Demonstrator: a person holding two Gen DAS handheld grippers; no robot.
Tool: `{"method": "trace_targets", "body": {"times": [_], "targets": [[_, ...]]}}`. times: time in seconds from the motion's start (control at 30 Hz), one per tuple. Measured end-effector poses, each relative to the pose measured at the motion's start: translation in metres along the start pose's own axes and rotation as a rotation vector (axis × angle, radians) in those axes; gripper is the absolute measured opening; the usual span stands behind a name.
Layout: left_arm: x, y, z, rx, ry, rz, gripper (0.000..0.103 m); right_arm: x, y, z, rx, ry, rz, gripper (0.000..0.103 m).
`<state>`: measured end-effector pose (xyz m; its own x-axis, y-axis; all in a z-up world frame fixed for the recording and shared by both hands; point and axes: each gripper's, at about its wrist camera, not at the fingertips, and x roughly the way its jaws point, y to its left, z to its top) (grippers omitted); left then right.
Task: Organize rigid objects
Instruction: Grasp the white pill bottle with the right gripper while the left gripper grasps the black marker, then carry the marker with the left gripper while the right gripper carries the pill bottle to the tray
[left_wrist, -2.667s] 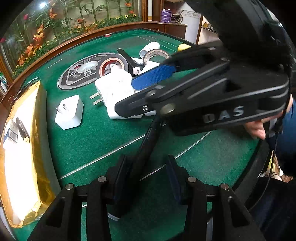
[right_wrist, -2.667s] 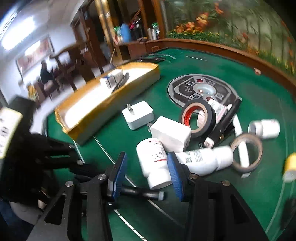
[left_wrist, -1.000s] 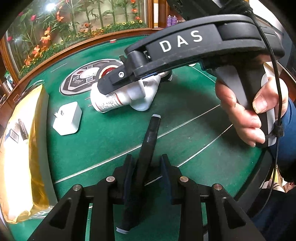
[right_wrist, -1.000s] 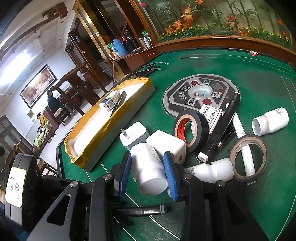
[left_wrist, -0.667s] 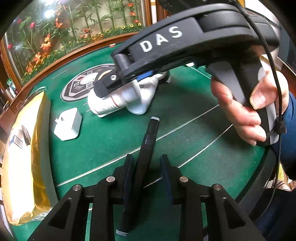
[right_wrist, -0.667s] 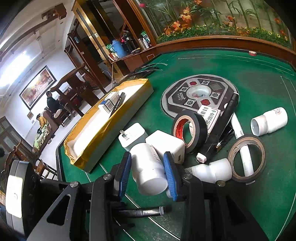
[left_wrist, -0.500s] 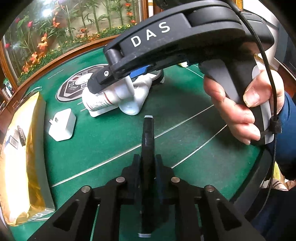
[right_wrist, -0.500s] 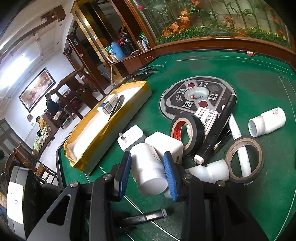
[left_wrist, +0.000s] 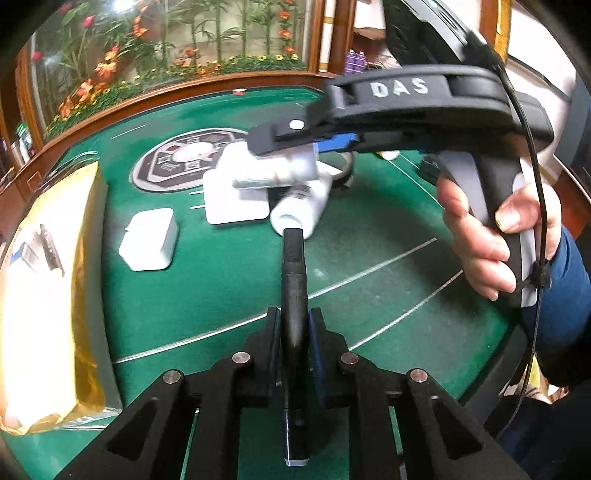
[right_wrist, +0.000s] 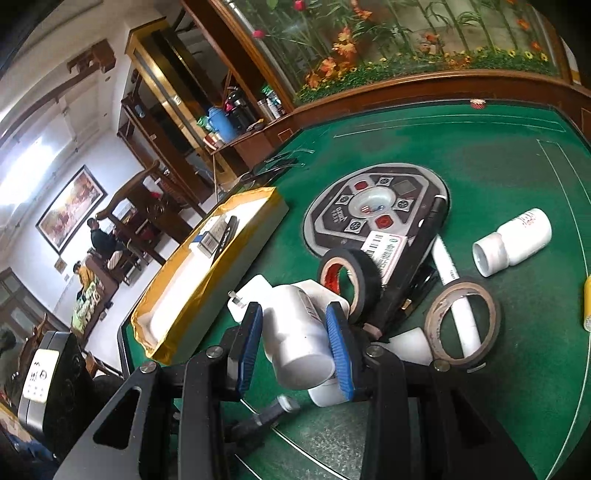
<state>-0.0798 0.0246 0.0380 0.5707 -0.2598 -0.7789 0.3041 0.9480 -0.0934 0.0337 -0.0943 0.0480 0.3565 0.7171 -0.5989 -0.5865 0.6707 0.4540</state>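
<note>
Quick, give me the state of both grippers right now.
Left gripper: shut on the slim black marker pen.
Right gripper: shut on the white plastic pill bottle, lifted above the green felt table.

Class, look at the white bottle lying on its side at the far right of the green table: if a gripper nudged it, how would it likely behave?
The white bottle is round and lies on its side, so it would probably roll across the flat green table. Its wall looks like hard plastic, so it is likely stiff. Its smooth surface might slip between pads.
</note>
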Motion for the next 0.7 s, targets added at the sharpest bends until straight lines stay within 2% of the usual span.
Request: {"method": "trace_targets", "body": {"times": [0.37,0.7], "targets": [[-0.006,0.027,0.000,-0.111,-0.029,-0.026,0.015,-0.001,-0.006,0.003,0.035,-0.013,0.010,0.034],[-0.016,0.035,0.000,-0.154,-0.058,-0.042,0.015,0.000,-0.007,0.003,0.037,-0.013,0.012,0.034]]}}
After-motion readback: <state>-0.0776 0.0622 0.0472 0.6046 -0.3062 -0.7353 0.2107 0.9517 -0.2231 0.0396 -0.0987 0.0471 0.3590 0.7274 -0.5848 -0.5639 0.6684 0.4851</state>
